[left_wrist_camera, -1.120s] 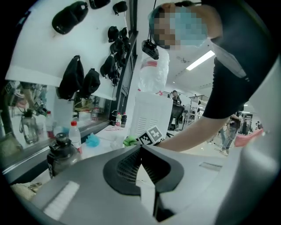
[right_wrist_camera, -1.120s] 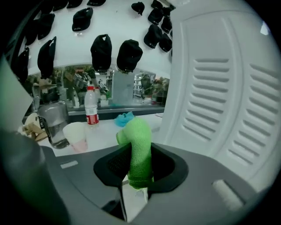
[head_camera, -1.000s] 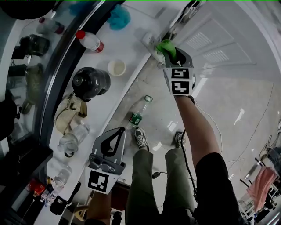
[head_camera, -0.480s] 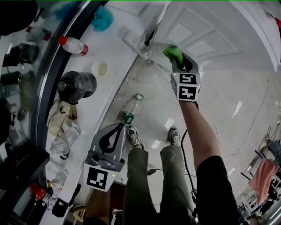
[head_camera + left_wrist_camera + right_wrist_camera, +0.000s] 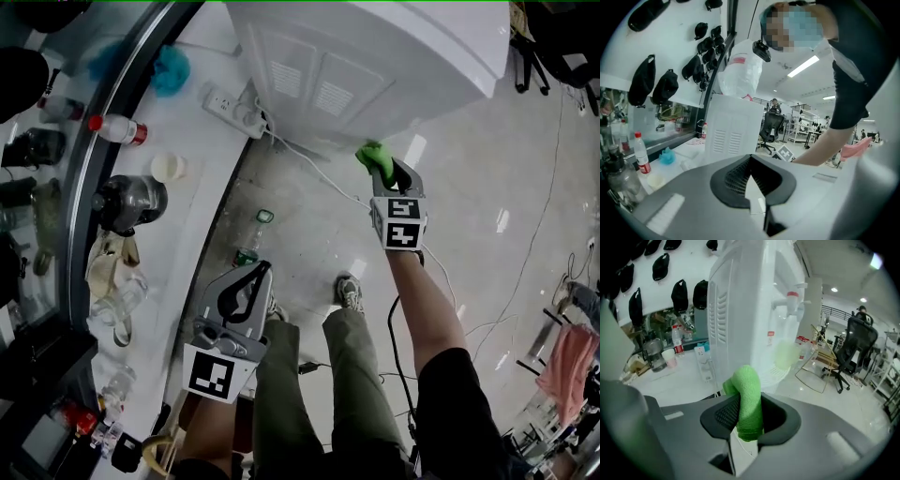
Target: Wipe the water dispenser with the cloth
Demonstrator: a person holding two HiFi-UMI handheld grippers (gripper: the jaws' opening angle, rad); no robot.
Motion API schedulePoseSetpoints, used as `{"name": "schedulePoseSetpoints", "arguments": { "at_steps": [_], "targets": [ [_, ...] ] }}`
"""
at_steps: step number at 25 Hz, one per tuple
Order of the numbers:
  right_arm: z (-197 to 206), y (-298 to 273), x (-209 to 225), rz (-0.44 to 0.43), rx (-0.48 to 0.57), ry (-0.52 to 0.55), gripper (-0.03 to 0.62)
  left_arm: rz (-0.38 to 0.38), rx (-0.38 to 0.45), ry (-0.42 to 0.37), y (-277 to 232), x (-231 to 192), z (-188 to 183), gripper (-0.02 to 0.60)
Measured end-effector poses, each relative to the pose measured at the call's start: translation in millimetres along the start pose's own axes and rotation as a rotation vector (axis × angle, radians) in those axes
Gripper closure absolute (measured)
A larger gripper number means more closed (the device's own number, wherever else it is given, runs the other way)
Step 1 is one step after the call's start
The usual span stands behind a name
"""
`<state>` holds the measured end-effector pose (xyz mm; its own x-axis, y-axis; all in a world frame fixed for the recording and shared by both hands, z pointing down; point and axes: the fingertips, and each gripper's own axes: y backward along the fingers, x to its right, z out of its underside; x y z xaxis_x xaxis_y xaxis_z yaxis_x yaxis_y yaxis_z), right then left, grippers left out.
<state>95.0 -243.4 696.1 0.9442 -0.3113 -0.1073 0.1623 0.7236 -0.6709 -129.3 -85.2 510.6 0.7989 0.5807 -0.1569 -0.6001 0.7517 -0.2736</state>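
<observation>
Green cloth is clenched in the jaws of my right gripper, arm stretched forward near the water dispenser; my left gripper hangs low, jaws closed, empty.

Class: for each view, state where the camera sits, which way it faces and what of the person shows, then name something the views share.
Head view: on the person's head, facing steeply down; both forearms, legs, left gripper and right gripper show.
Left gripper view: on the left gripper, looking along its shut, empty jaws at the water dispenser; the right arm shows.
Right gripper view: on the right gripper, looking along jaws clamped on the green cloth toward the dispenser; no body shows.
Shared: all three show the water dispenser.
</observation>
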Motion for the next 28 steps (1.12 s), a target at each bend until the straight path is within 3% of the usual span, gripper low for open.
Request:
{"name": "schedulePoseSetpoints", "arguments": {
  "at_steps": [7,18,22,28],
  "targets": [
    [8,67,8,-0.082,0.083,-0.166,0.482,0.000,-0.002,0.001,-26,45,-13,0.580],
    [-52,245,23,-0.208,0.284,-0.387,0.482,-0.059,0.042,-0.034,-18,78,-76,0.580],
    [-76,299,19,-0.259,0.320,-0.402,0.482,-0.100,0.048,-0.053,5,92,-108,0.580],
    [-131,353,17,-0.333,0.390,-0.317,0.482,-0.175,0.093,-0.043,41,111,-154,0.580]
  ]
}}
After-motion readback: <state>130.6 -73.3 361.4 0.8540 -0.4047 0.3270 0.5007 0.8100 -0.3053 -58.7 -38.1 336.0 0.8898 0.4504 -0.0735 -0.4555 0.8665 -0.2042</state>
